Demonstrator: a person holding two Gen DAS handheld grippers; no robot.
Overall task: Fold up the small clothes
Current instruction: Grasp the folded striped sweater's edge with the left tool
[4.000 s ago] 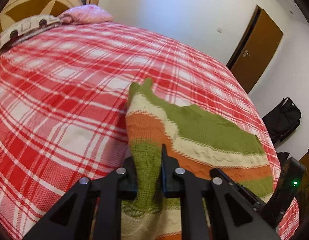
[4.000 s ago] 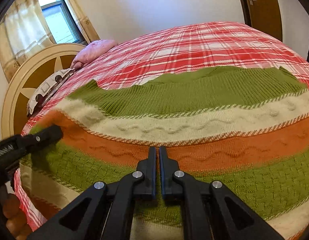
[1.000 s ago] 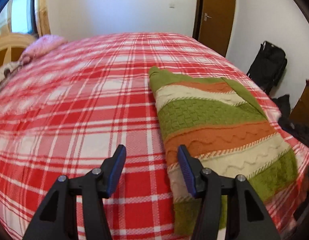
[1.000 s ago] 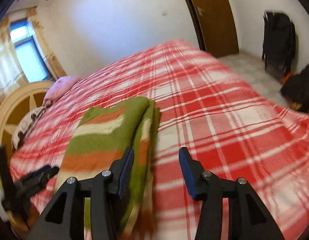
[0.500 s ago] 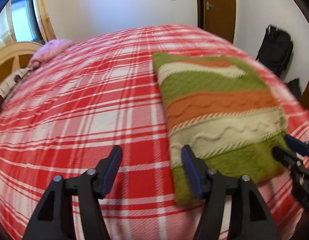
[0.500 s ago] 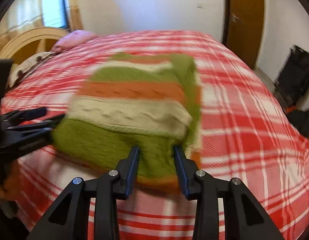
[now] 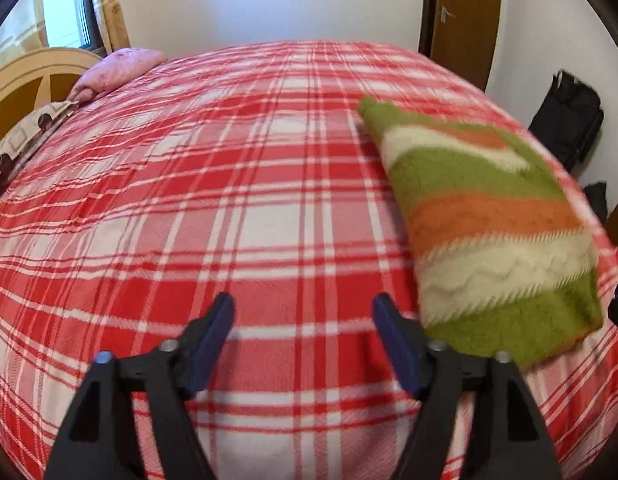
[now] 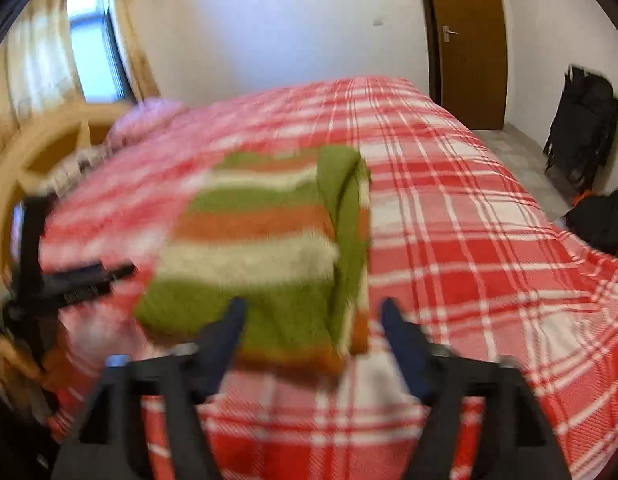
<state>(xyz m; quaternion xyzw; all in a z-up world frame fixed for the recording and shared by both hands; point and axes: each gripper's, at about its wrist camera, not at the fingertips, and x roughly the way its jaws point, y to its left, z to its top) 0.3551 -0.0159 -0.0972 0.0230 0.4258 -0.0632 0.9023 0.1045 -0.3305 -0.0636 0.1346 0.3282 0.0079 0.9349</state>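
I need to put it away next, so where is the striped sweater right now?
The striped sweater lies folded on the plaid bedspread, toward the door-side edge of the bed. In the left wrist view it is right of the open left gripper; the right gripper faces its near edge.

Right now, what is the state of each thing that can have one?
Sweater: folded into a rectangle, lying flat on the bed, held by nothing.
Left tongs: open, empty, over the bedspread beside the sweater.
Right tongs: open, empty, at the sweater's near edge.
Door: shut.
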